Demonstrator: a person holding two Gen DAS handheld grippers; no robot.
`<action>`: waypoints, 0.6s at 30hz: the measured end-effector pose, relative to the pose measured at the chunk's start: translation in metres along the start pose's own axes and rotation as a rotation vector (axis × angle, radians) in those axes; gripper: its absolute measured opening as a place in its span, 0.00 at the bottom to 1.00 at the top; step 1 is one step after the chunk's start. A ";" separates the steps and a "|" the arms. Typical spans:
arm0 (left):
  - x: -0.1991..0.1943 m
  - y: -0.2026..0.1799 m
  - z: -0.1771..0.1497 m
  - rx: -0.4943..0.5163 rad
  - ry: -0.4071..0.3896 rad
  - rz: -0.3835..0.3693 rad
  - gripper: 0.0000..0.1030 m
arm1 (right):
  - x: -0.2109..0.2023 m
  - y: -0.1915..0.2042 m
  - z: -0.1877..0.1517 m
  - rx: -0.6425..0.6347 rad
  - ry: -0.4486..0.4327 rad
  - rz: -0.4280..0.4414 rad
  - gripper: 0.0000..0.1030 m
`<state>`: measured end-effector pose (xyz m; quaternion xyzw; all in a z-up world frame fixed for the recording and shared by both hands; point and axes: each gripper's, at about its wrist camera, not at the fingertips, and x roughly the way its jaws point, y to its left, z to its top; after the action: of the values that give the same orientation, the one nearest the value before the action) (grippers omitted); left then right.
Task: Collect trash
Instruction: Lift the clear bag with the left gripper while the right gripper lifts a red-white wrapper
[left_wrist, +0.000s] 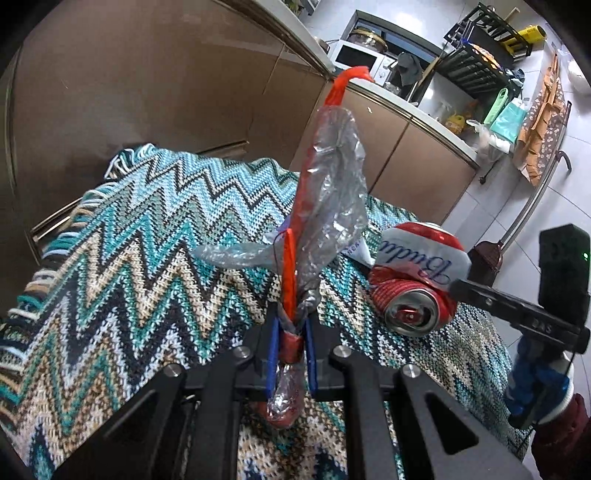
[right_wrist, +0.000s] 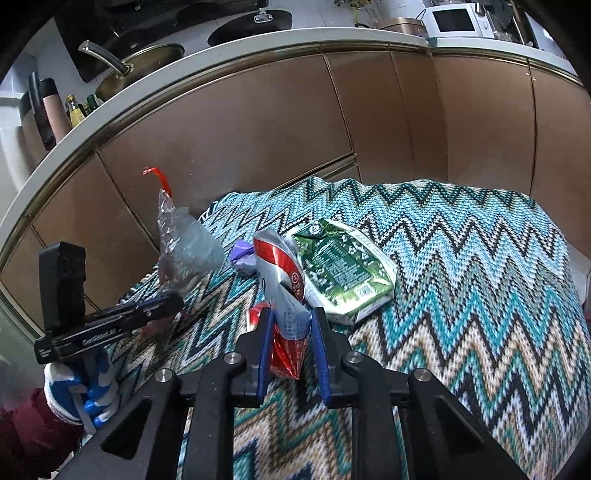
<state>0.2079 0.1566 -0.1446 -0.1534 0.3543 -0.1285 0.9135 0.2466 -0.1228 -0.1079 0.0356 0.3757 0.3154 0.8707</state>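
Left gripper (left_wrist: 291, 328) is pinching the clear plastic bag (left_wrist: 328, 192) tight, right gripper (right_wrist: 291, 332) is squeezing the crushed beer can (right_wrist: 280, 273), green carton (right_wrist: 343, 269) lying just right of it on the zigzag blanket (right_wrist: 480, 277).

Kitchen backdrop around a zigzag-covered surface

A teal, cream and black zigzag knitted cloth (right_wrist: 461, 280) covers the surface; behind it stand brown glossy cabinet doors (right_wrist: 258, 122), with a white microwave (left_wrist: 360, 57), a black wire rack (left_wrist: 480, 55) and a lidded metal pan (right_wrist: 140, 70) on the counter above.
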 end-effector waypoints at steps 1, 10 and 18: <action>-0.003 -0.001 -0.002 -0.004 -0.001 -0.002 0.11 | -0.006 0.003 -0.002 0.000 -0.001 -0.005 0.17; -0.042 -0.030 -0.016 -0.024 -0.022 -0.035 0.11 | -0.058 0.017 -0.020 0.009 -0.037 -0.054 0.17; -0.071 -0.070 -0.018 0.029 -0.047 -0.081 0.11 | -0.116 0.018 -0.033 0.041 -0.106 -0.103 0.17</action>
<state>0.1361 0.1129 -0.0875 -0.1573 0.3241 -0.1671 0.9178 0.1550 -0.1808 -0.0525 0.0508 0.3369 0.2601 0.9035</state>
